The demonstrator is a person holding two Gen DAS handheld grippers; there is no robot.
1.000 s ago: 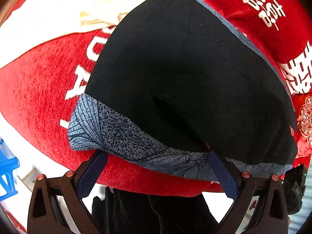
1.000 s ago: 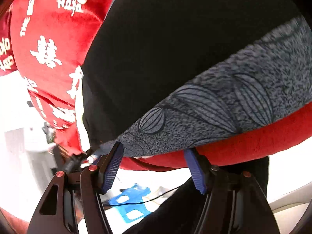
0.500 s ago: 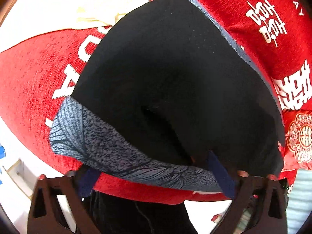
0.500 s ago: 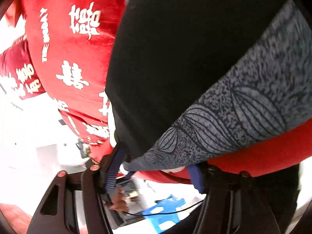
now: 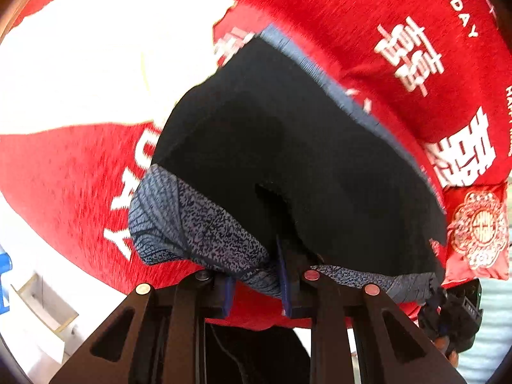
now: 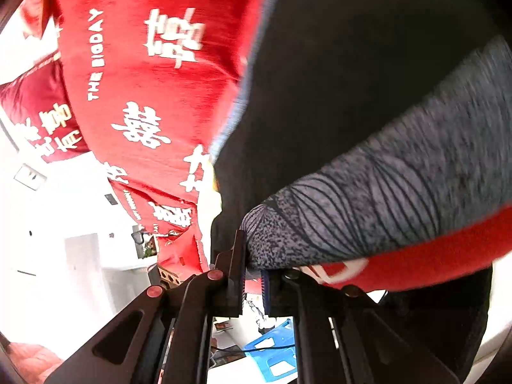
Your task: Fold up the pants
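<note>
The left gripper [image 5: 257, 280] is clenched on the grey patterned hem of the pants [image 5: 304, 160], cloth bunched between its blue pads. The right gripper [image 6: 253, 283] is likewise clamped on the hem at the pants' [image 6: 368, 96] near corner. The black pants lie spread on the red cloth [image 5: 64, 176] with white lettering. A white fabric [image 5: 96, 64] lies beyond.

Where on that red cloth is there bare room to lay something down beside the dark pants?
Bare red cloth lies left of the pants, below the white fabric, and again beyond their far edge, around the white characters. The near edge is crowded: the left gripper and right gripper pinch the patterned hem there.
</note>
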